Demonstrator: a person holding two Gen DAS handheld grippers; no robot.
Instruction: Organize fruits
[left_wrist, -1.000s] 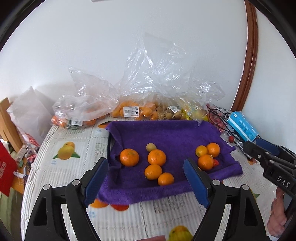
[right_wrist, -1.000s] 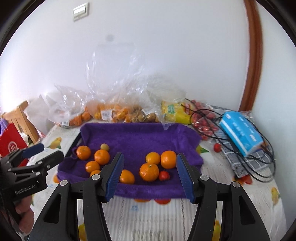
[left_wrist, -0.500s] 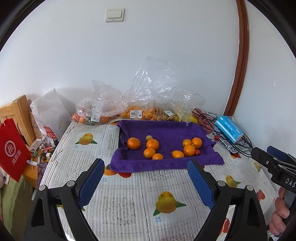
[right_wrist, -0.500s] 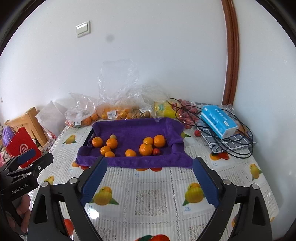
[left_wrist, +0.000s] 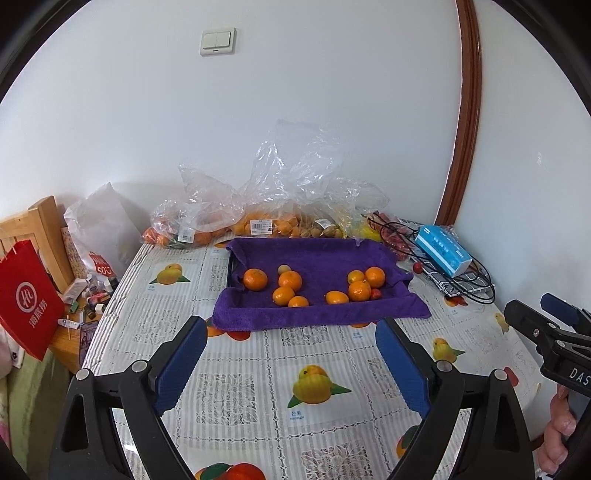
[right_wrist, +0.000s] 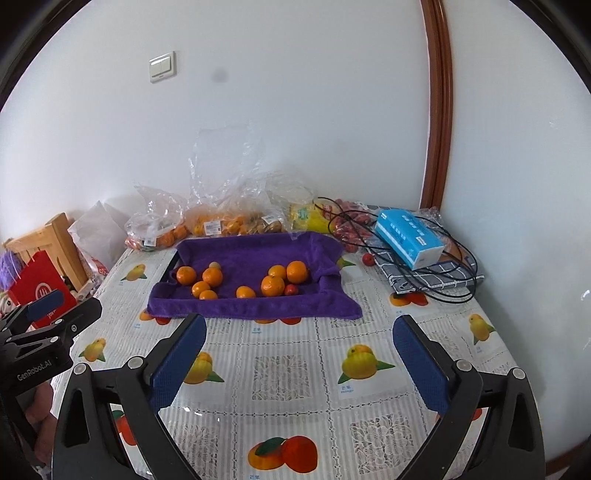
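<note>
Both tools hang above the near part of the table (left_wrist: 258, 369), well short of the purple towel-lined tray (left_wrist: 317, 254), which is the landmark here

Left hand-held gripper (left_wrist: 291, 354): jaws wide, nothing between the blue pads, only the fruit-print tablecloth under them. Right hand-held gripper (right_wrist: 299, 354): jaws opening, also with nothing between them

Fruit lies inside the tray in two loose groups. Left group of round orange tangerines (left_wrist: 284, 286) sits toward the tray's left side, with one small pale-yellow fruit (left_wrist: 283, 268) just behind it. Right group of orange tangerines (right_wrist: 282, 278) sits toward the tray's right side, a small red fruit (right_wrist: 290, 289) touching its front edge; one lone tangerine (right_wrist: 245, 292) lies between the groups near the front rim. More fruit stays in clear plastic bags (left_wrist: 258, 218) behind the tray, against the wall

Handling judgement — tangerines look light, rounded, with soft skin that gives; likely to roll on the towel if nudged. Take one across its widest middle, pads on opposite sides, gentle squeeze. The small red fruit looks fragile and slippery — lightest grip. Neighbours touch, so approach from the free side
</note>
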